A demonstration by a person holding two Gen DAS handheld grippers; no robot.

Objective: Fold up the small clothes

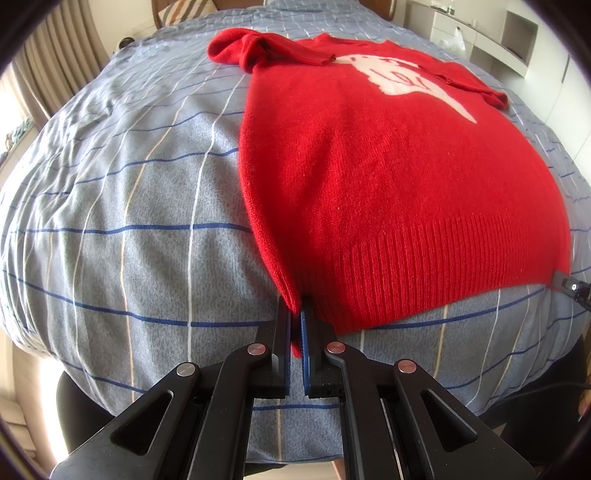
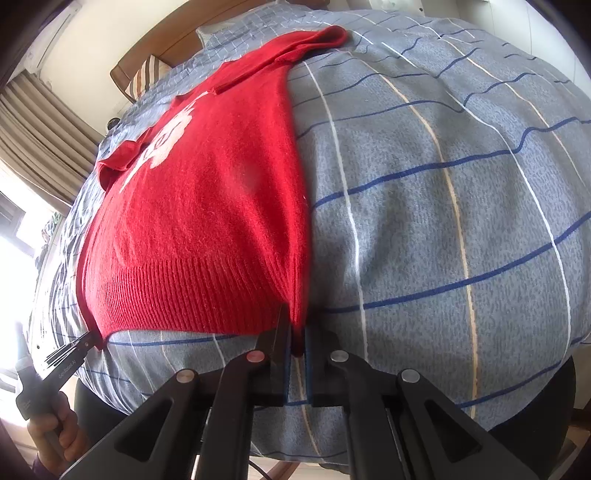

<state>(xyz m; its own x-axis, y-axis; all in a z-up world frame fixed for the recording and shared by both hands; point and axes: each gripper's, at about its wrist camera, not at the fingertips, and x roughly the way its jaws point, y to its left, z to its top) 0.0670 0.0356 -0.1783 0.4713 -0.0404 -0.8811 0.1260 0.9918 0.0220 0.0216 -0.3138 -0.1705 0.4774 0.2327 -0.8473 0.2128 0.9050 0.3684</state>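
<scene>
**Red sweater held at both bottom corners**

Blue-grey bedding (image 1: 122, 206) with thin blue, white and tan lines fills most of both pictures. It covers a big bed. Striped pillows (image 1: 184, 9) sit at the top of the left wrist picture, and brown curtains (image 2: 33, 122) hang at the left edge of the right wrist picture.

A red sweater (image 1: 388, 166) lies flat on the bedding. It fills the right half of the left wrist picture and the left half of the right wrist picture. It has a white picture (image 1: 399, 74) on its chest. Both sleeves are folded in across the top, near the neck. The ribbed hem is the part closest to the cameras.

The left gripper (image 1: 296, 314), at the bottom middle of its picture, is pinched tight on one bottom corner of the sweater. Red cloth shows between its two fingers.

The right gripper (image 2: 296, 332), at the bottom middle of its picture, is pinched tight on the other bottom corner. Red cloth shows between its fingers too.

A hand (image 2: 55, 432) holds the left gripper in the lower left of the right wrist picture.
</scene>
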